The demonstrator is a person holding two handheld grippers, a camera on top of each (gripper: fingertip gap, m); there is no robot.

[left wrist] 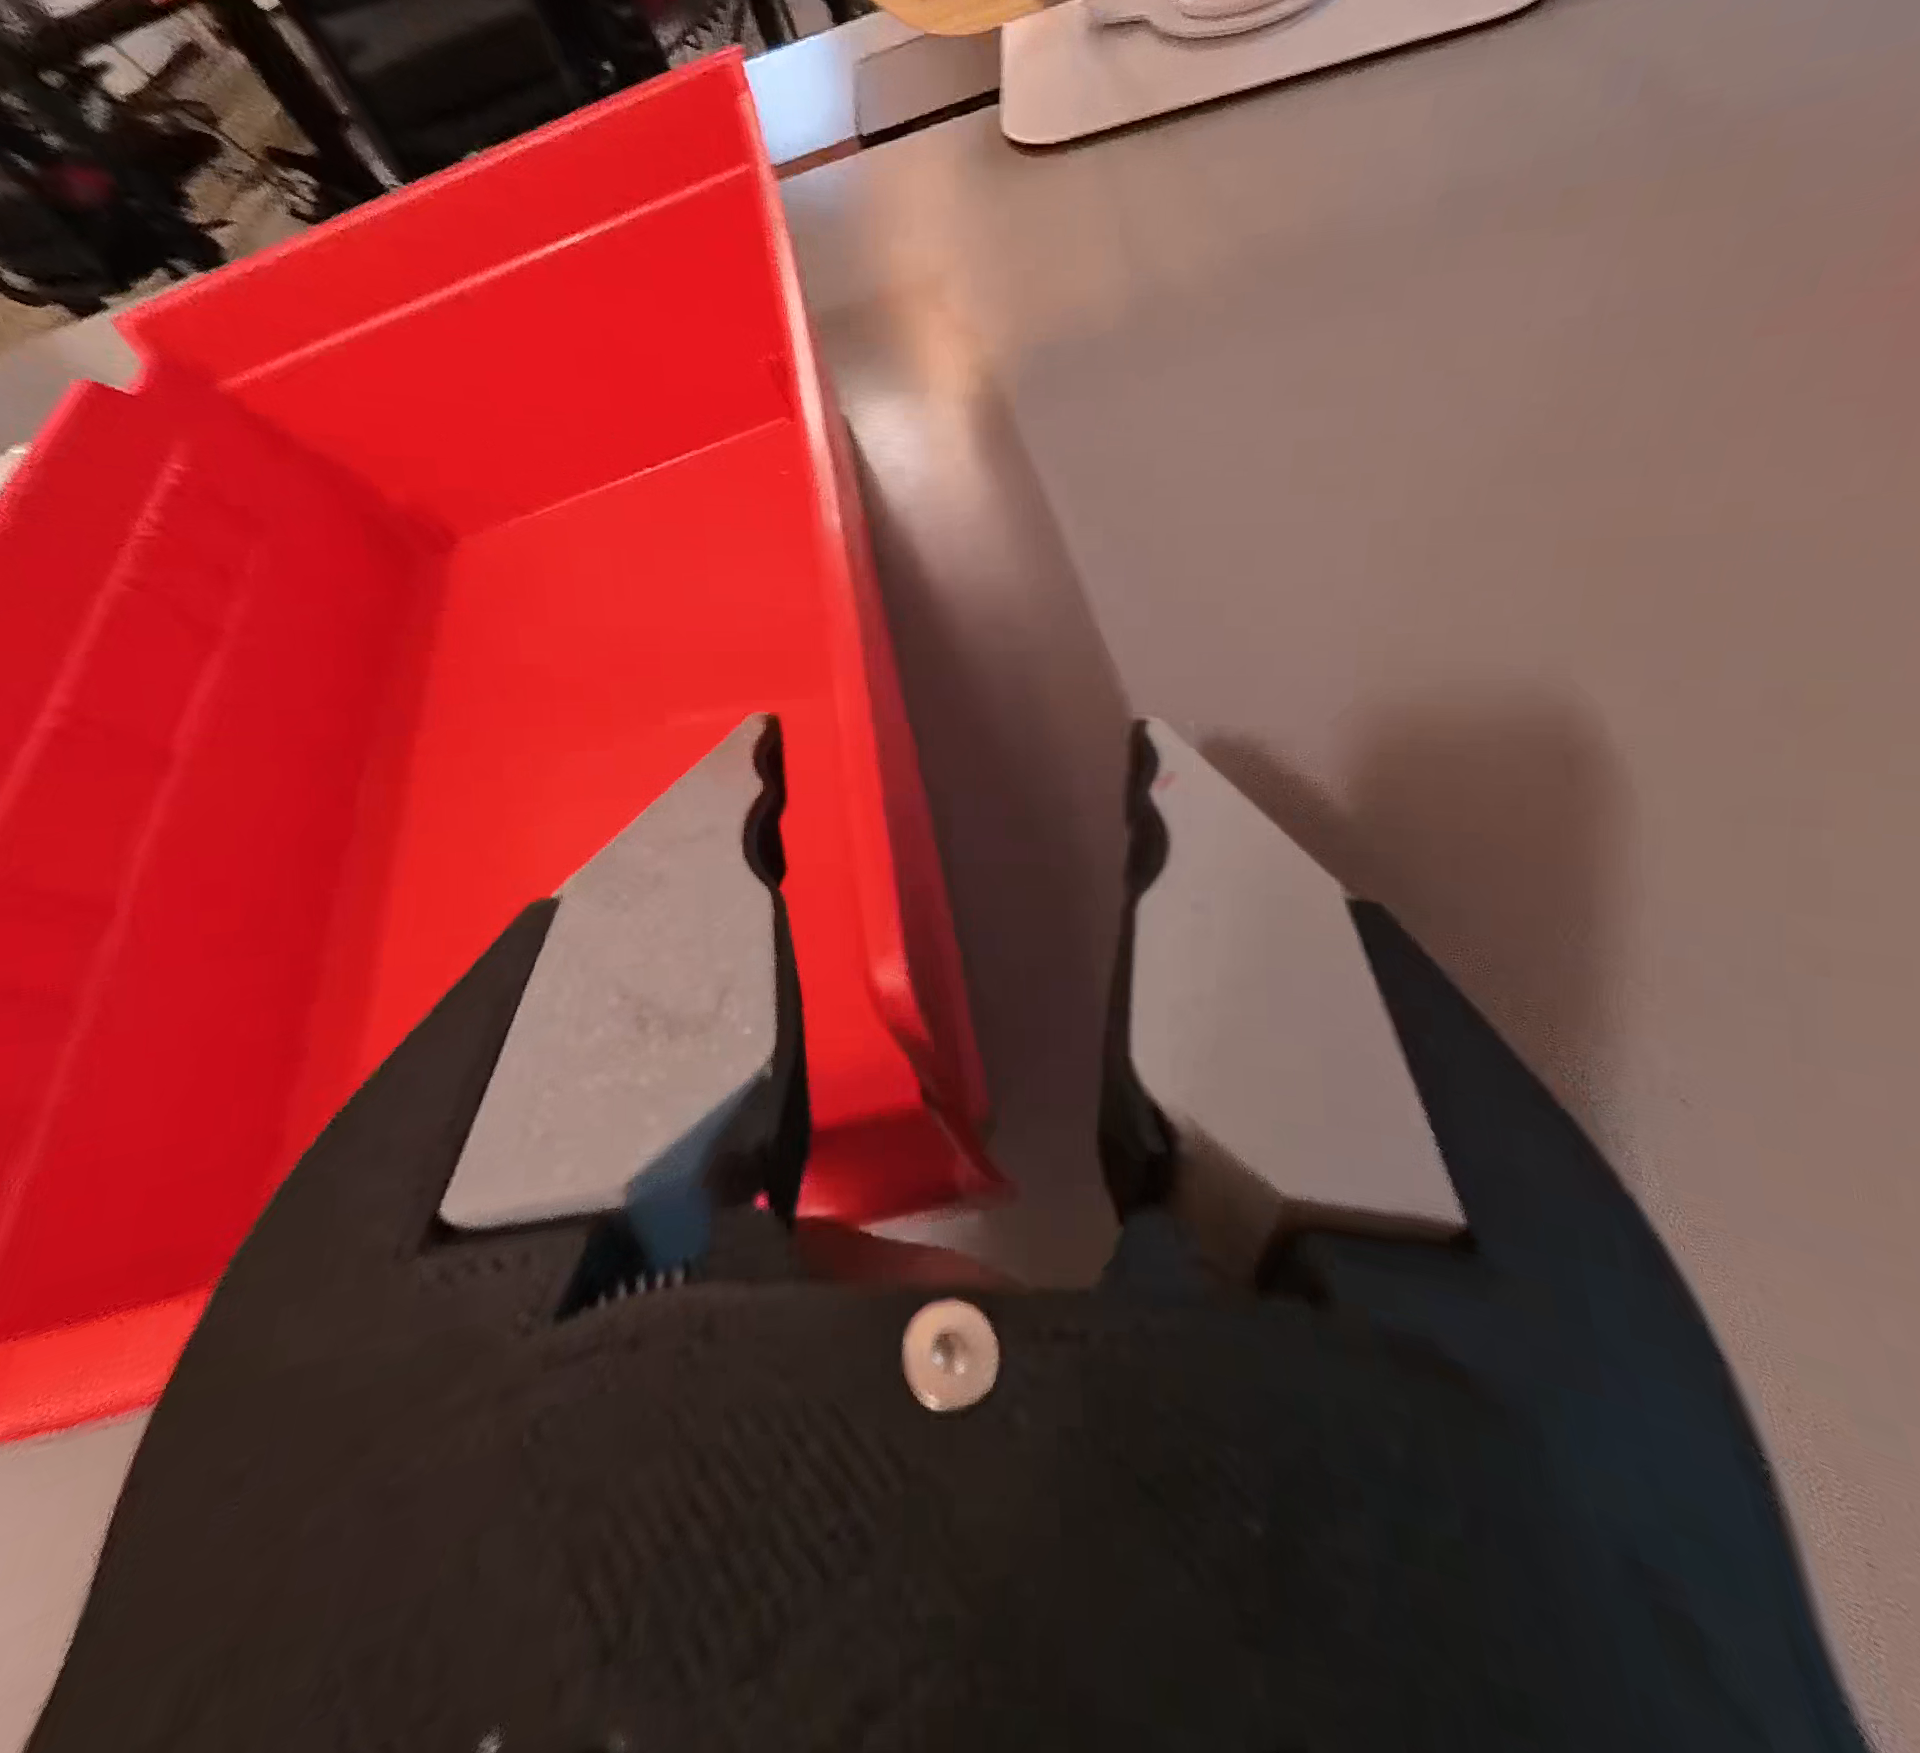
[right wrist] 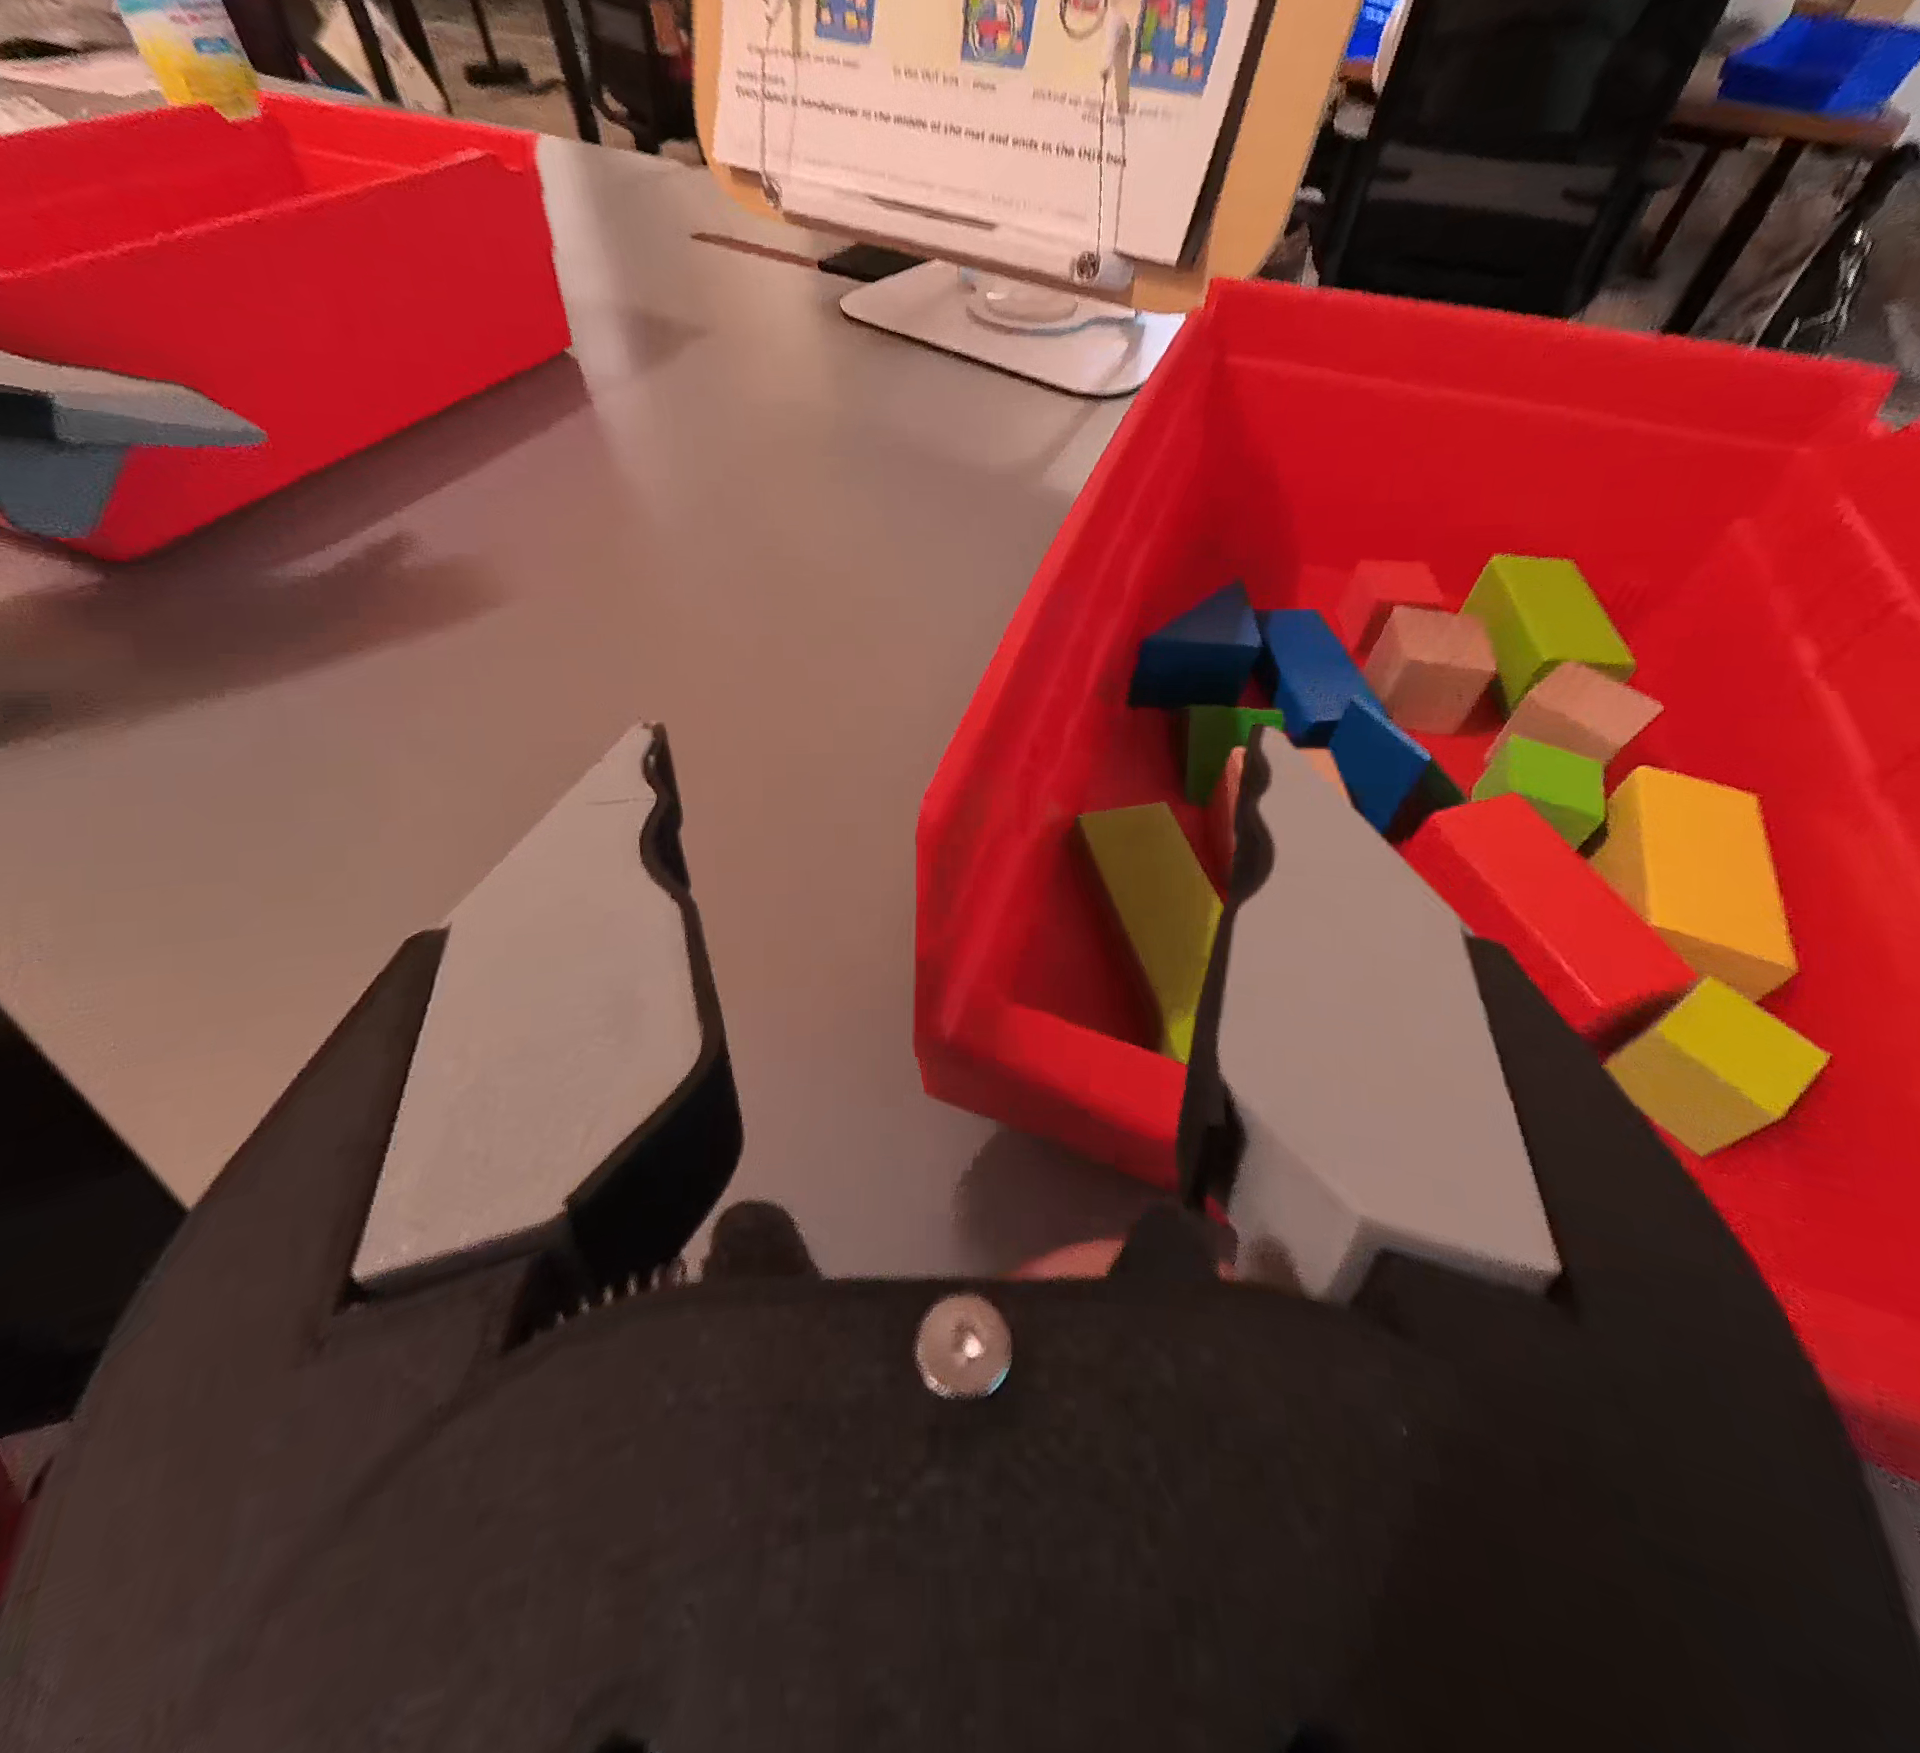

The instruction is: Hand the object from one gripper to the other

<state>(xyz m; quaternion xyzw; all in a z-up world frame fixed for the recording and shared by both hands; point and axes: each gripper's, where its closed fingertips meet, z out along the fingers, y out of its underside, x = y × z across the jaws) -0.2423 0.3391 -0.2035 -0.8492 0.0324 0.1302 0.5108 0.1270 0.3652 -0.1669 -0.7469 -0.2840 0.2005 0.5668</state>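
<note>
- My left gripper [left wrist: 954, 737] hangs over the right-hand wall of the left red bin [left wrist: 436, 581], jaws spread wide with nothing between them. One finger sits above the bin's floor, the other above the grey table [left wrist: 1403, 477].
- The left red bin shows no contents in the part I can see (its near end is hidden behind my own gripper body).
- My right gripper [right wrist: 956, 747] is also spread wide and empty. Its right finger [right wrist: 1340, 976] overlaps the near-left corner of the right red bin [right wrist: 1039, 768]; its left finger is over bare table. Whether it touches the rim I cannot tell.
- The task's objects, the wooden blocks [right wrist: 1455, 768], all lie loose in the right bin: blue, green, yellow, orange, red and plain wood, piled together.
- In the right wrist view the tip of the left gripper shows at the far left, just in front of the left bin and well apart from the right one.
- A stand holding an illustrated instruction sheet [right wrist: 997, 20] sits at the table's far edge, between the two bins.
- Progress, as I judge it: no block is held by either gripper. Still to do for this cycle: choose and grip a block with the right gripper, carry it toward the middle, pass it to the left, release.
- Nearest candidate looks to be the yellow-green block [right wrist: 1148, 903], just beside the right finger.
</note>
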